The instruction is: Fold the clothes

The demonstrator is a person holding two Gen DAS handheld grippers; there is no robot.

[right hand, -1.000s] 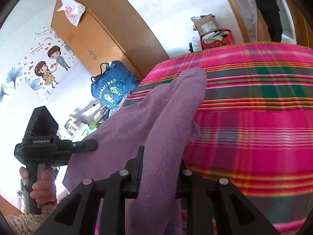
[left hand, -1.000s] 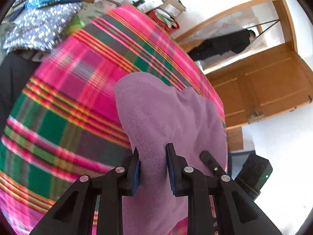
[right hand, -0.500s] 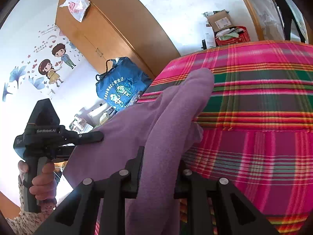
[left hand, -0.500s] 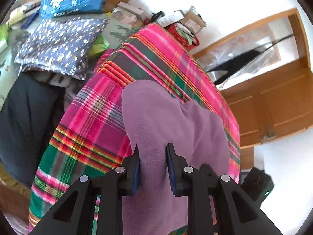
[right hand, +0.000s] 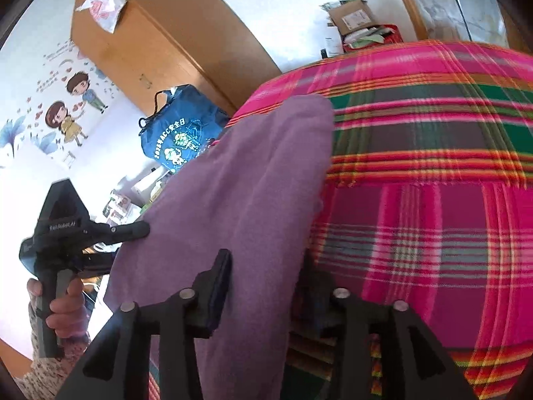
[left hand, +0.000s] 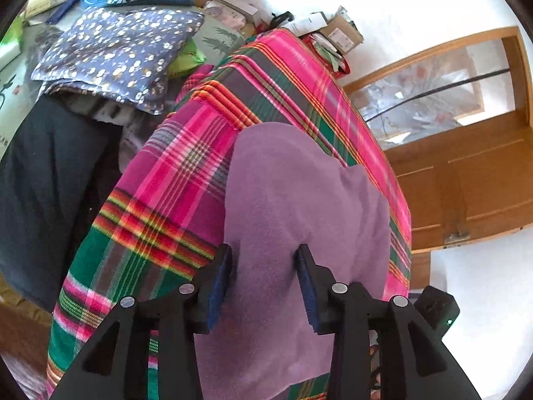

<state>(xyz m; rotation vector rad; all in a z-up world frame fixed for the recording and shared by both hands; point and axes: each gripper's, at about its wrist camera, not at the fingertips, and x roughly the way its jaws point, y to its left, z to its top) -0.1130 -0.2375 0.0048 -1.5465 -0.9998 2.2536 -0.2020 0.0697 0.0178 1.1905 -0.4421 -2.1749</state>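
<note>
Purple fleece, the cloth (left hand: 299, 206), is seen in the left wrist view running from between the jaws of the left gripper (left hand: 263, 283) forward over the plaid cover (left hand: 160, 206). These jaws stand spread, their blue pads beside the fabric with a gap at each side, so the fabric is judged released or nearly so. Its long axis lies straight ahead of the jaws, and its rounded far end points away from them. For a clean fold, both held edges should be kept level and the fabric kept taut before being laid flat. In the right wrist view, the same cloth (right hand: 253, 200) is drawn up through the right gripper (right hand: 263, 286), whose jaws appear to pinch a bunched ridge of it; the far pad is half hidden. Here the axis runs forward and slightly rightward. Left of the jaws, the left gripper (right hand: 133, 231) meets the cloth's edge.
</note>
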